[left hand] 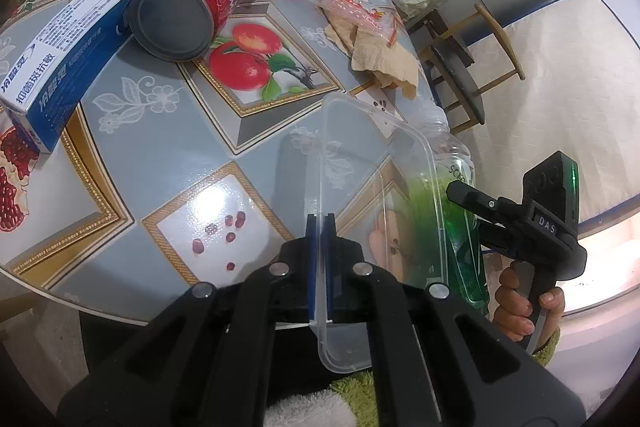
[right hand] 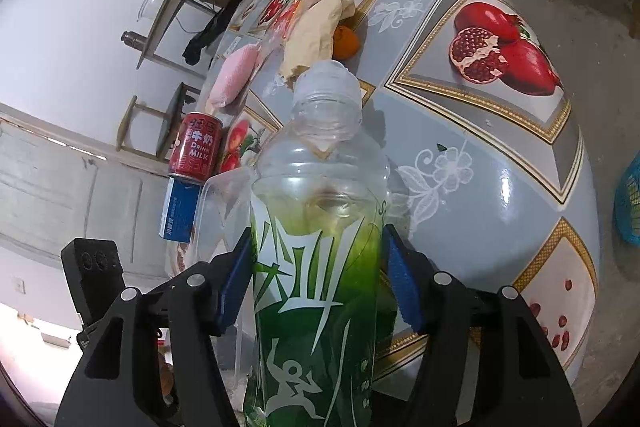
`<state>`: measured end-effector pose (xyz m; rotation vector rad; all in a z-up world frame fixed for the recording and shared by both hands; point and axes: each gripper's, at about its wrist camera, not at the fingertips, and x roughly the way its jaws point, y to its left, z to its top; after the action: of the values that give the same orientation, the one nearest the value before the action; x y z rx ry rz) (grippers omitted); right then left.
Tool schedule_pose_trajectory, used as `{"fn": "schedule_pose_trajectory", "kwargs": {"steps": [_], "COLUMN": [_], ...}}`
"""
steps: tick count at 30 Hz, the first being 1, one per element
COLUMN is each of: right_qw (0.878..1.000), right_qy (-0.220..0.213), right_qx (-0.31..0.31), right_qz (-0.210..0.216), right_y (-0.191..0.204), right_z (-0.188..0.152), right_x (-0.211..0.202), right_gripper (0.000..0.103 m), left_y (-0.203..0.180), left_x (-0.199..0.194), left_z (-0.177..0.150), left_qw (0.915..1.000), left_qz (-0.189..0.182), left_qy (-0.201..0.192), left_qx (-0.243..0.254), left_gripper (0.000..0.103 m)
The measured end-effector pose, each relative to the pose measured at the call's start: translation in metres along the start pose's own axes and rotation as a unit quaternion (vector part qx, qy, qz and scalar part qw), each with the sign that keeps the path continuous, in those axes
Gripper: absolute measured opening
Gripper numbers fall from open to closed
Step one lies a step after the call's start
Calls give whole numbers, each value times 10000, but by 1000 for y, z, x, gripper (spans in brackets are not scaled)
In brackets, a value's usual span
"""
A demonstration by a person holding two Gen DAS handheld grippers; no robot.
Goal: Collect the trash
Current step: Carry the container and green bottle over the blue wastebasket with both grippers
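we read "drink milk" in white on the red can (right hand: 195, 150), which lies on its side on the fruit-print tablecloth (left hand: 168, 147), resting on a blue and white carton (left hand: 76, 47) printed with chinese characters. our right gripper (right hand: 320, 279) carries "das" on its body, seen from the left wrist view, and a hand (left hand: 520, 311) wraps its handle. its blue pads (right hand: 404, 283) sit against the green-labelled plastic bottle (right hand: 320, 227), clamped on its sides at the table edge, pointing downward. our left gripper (left hand: 320, 227) is pinched together on the rim of a clear plastic container (left hand: 384, 187). crumpled brown paper (left hand: 384, 59) lies further along.
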<state>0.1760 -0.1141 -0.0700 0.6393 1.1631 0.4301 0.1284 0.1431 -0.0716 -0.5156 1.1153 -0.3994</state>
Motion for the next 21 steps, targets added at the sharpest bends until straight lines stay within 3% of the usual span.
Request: {"fn": "schedule_pose_trajectory", "kwargs": {"steps": [21], "right_qw": [9996], "right_qy": [-240], "right_qx": [-134], "right_qz": [-48], "right_y": [-3], "right_z": [-8], "right_x": [-27], "right_gripper": [60], "left_y": [-33], "left_x": [-8], "left_z": [-6], "left_qw": [9978], "left_qz": [222], "left_qy": [-247], "left_qx": [570], "left_gripper": [2]}}
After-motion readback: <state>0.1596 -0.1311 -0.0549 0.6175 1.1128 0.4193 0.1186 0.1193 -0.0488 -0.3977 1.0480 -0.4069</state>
